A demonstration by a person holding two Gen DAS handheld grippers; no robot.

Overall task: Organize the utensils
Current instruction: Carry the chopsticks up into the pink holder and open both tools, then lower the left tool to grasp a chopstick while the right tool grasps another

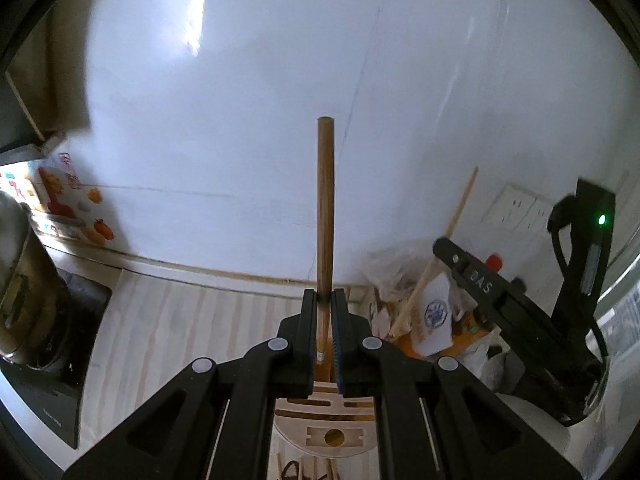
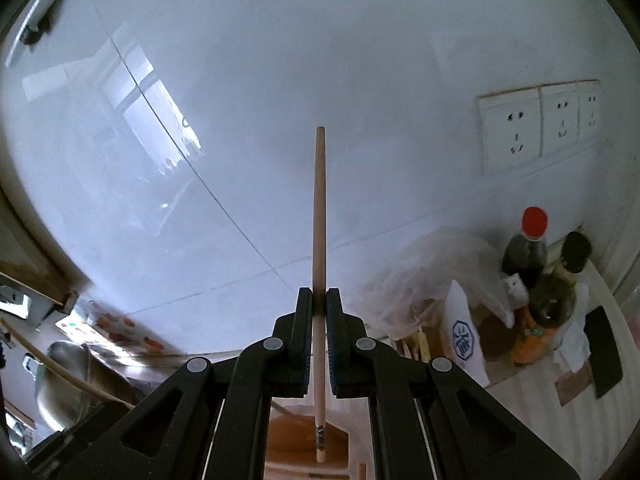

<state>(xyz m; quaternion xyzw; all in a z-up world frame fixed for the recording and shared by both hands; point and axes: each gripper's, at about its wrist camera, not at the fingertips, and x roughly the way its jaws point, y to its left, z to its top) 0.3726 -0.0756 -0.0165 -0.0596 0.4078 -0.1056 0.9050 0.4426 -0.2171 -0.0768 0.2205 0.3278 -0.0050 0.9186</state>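
While both hand-held tools are raised in front of a glossy white tiled wall (image 1: 240, 120), each one clamps a single wooden stick upright between its pads. The left gripper (image 1: 324, 300) is closed on a darker brown chopstick (image 1: 325, 200), whose upper end stands well above the fingertips and whose lower end, ringed by a small pale band, shows between the jaws. Directly beneath that gripper sits a pale wooden utensil holder (image 1: 332, 428) with slots and a round hole cut in its top (its contents cannot be made out). At the right of the left wrist view the right gripper appears from the side, with a green light on its body and a light stick slanting up from it. In its own view, the right gripper (image 2: 319, 300) is shut on a lighter, thinner chopstick (image 2: 319, 208), also with a small band near its bottom end, hanging over a brown wooden surface (image 2: 288, 440). Against the wall to the right stand a red-capped dark bottle (image 2: 526, 248), other bottles, a crumpled plastic bag (image 2: 420, 276) and a row of wall sockets (image 2: 536, 124).
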